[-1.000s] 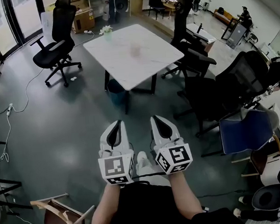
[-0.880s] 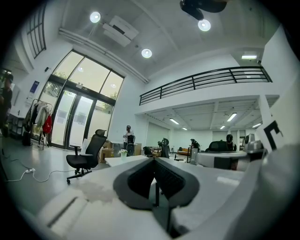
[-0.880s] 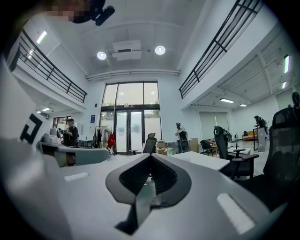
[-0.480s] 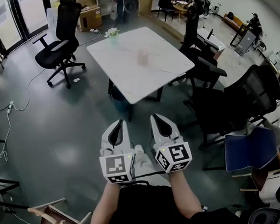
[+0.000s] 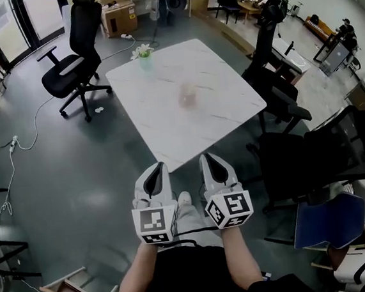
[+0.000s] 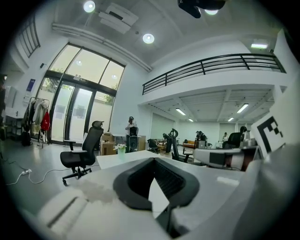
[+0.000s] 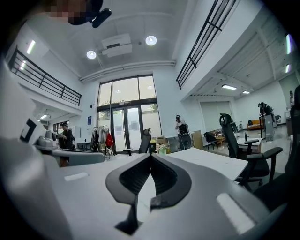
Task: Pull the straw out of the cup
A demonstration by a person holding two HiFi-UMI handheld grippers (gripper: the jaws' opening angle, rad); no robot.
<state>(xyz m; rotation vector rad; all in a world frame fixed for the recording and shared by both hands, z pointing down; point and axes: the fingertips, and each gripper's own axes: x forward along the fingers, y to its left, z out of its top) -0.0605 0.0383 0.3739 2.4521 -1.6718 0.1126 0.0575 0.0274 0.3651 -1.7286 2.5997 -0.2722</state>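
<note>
A small translucent cup stands near the middle of the white marble-look table; it is blurred and I cannot make out a straw. Both grippers are held side by side before the table's near edge, pointing at it. My left gripper is shut with nothing in it, and so is my right gripper. In the left gripper view the left gripper has its jaws together, with the tabletop beyond. The right gripper view shows the right gripper likewise closed and empty. The jaws hide the cup in both gripper views.
A small vase of flowers stands at the table's far corner. Black office chairs stand at the left and along the right side. A blue chair is at the lower right, and a cable lies on the floor.
The table and cup have come nearer and now fill the middle of the head view. Both grippers have been carried forward up to the table's near edge, jaws unchanged.
</note>
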